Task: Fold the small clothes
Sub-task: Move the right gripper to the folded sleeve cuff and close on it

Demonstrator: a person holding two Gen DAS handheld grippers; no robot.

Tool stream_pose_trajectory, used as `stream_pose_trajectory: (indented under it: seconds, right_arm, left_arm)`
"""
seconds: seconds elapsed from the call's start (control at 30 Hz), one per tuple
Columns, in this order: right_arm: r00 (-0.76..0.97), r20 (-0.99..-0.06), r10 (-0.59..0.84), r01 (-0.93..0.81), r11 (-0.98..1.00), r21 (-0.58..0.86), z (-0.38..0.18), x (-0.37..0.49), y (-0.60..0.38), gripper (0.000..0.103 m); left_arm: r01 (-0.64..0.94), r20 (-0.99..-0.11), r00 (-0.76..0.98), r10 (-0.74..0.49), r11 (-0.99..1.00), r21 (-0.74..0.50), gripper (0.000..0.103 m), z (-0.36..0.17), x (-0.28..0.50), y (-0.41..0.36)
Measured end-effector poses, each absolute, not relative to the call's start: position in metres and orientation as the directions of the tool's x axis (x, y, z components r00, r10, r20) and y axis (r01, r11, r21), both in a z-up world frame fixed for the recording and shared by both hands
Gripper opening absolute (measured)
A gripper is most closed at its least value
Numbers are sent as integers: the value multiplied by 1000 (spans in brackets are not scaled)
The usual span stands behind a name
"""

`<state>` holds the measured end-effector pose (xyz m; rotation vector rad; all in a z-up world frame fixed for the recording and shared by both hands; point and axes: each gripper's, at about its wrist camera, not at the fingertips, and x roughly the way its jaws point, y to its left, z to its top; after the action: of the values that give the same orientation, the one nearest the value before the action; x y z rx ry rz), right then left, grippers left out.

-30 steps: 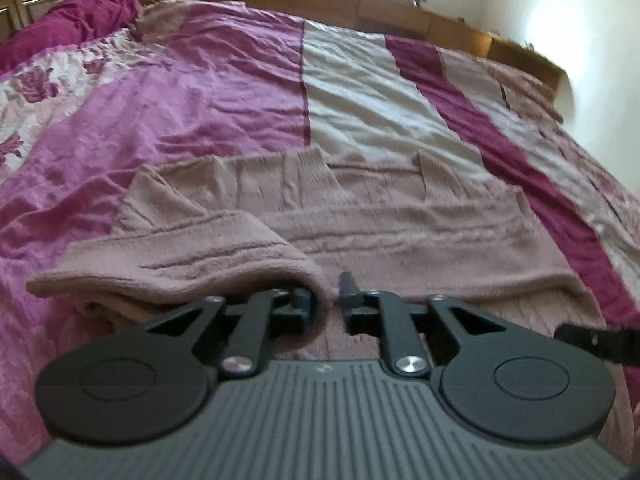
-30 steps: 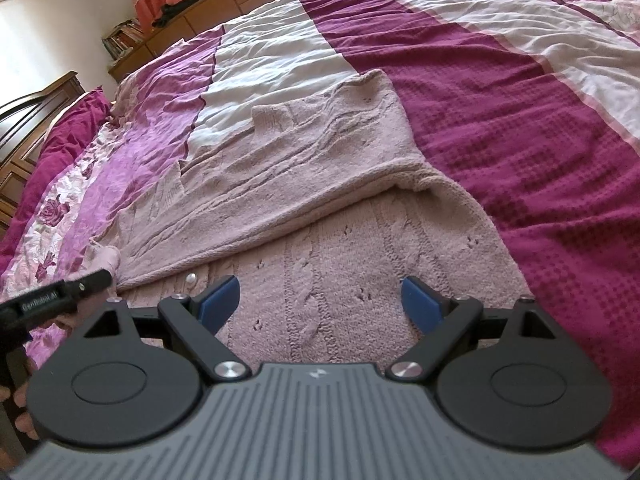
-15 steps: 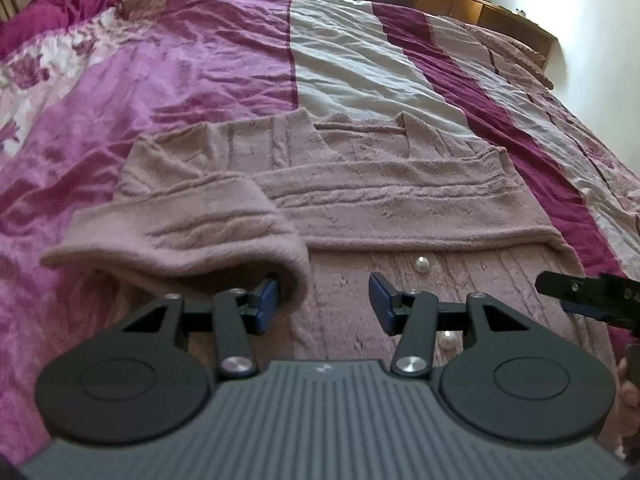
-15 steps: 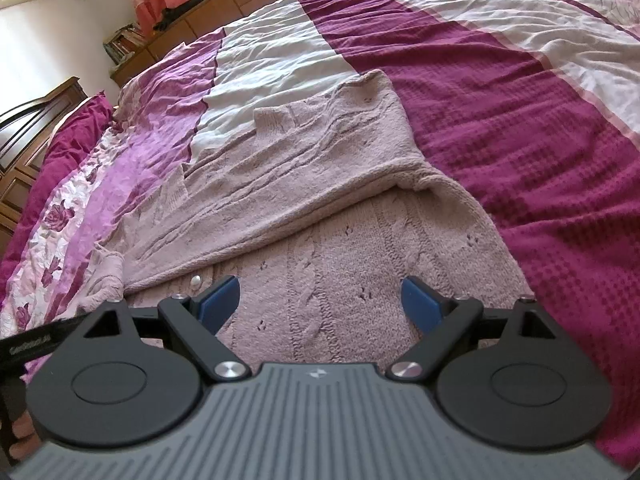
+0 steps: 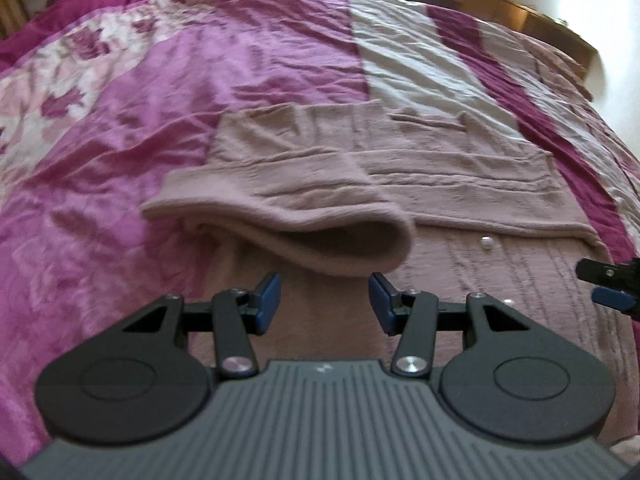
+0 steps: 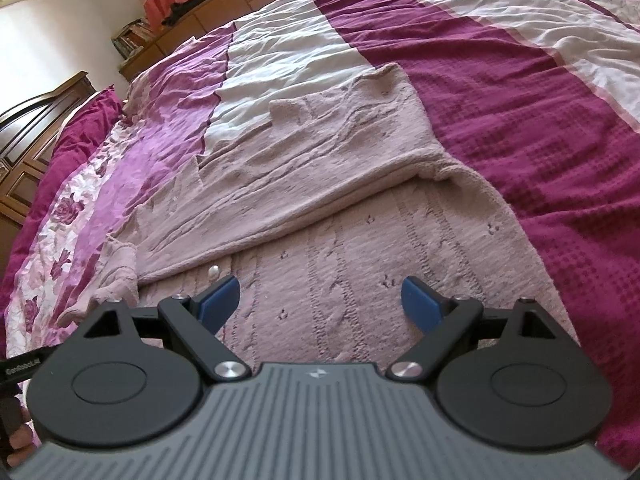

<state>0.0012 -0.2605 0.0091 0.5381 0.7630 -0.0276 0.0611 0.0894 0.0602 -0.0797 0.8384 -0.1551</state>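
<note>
Lying on the bed (image 5: 260, 80), the cardigan (image 5: 460, 184) has one sleeve (image 5: 280, 200) folded over — both hand-held grippers, left (image 5: 324, 300) and right (image 6: 318, 300), spread, pinching nothing.

both wrist views look down, close, sharing the pink knit (image 5: 460, 168) (image 6: 320, 168).

Left gripper (image 5: 324, 300) jaws partly apart, nothing between them, right gripper (image 6: 320, 304) jaws wide and empty, both angled downward, fingers (image 6: 16, 446) probably gripping a handle.
</note>
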Motion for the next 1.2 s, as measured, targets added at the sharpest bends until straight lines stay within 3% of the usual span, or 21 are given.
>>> stream_pose_trajectory:
  seconds: [0.4,0.9,1.2]
  right_arm:
    - [706,-666,243,165,857,488,16,15,-244,92]
    - [571,-638,517,-13,783,622,45,101,-158,92]
    - [423,-677,602,31,737,675,17,146,-112,92]
  left_arm:
    - [13,-743,663,-96,993,-116,50,50,61,112]
    - [-48,-732,680,-34,995,-91,51,45,61,127]
    - [-45,-724,689,-29,996,-83,51,44,65,131]
